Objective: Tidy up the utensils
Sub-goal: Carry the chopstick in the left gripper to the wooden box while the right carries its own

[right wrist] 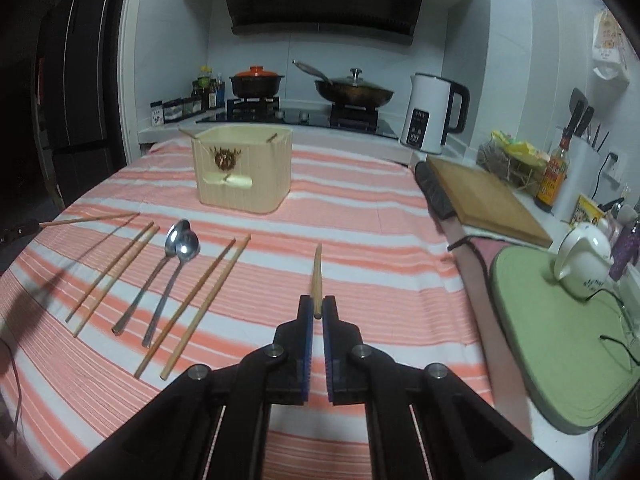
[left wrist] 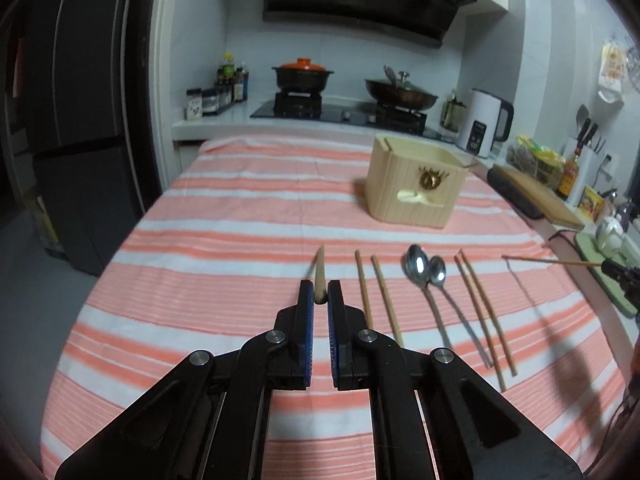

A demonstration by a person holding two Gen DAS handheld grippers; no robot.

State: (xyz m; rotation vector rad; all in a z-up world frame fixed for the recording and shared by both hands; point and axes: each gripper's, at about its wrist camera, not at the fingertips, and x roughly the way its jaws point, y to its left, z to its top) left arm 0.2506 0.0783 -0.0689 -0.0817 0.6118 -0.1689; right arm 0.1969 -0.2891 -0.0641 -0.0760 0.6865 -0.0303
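My left gripper [left wrist: 319,290] is shut on the thick end of a wooden chopstick [left wrist: 319,268], which is lifted above the striped cloth and points forward. My right gripper [right wrist: 318,304] is shut on another wooden chopstick [right wrist: 317,272] in the same way. Each wrist view catches the other gripper at its edge, the right gripper [left wrist: 620,272] and the left gripper [right wrist: 18,232]. Between them on the cloth lie a pair of chopsticks [left wrist: 374,292], two metal spoons [left wrist: 426,272] and a second chopstick pair [left wrist: 482,308]. A beige utensil holder [left wrist: 416,188] [right wrist: 244,168] stands farther back.
The table's striped cloth [right wrist: 360,208] ends at a counter with a stove, a black pot [right wrist: 256,82], a wok [right wrist: 354,94] and a white kettle [right wrist: 430,116]. To the right are a wooden cutting board [right wrist: 484,196] and a green mat [right wrist: 560,340] with a white teapot. A dark fridge [left wrist: 80,120] stands on the left.
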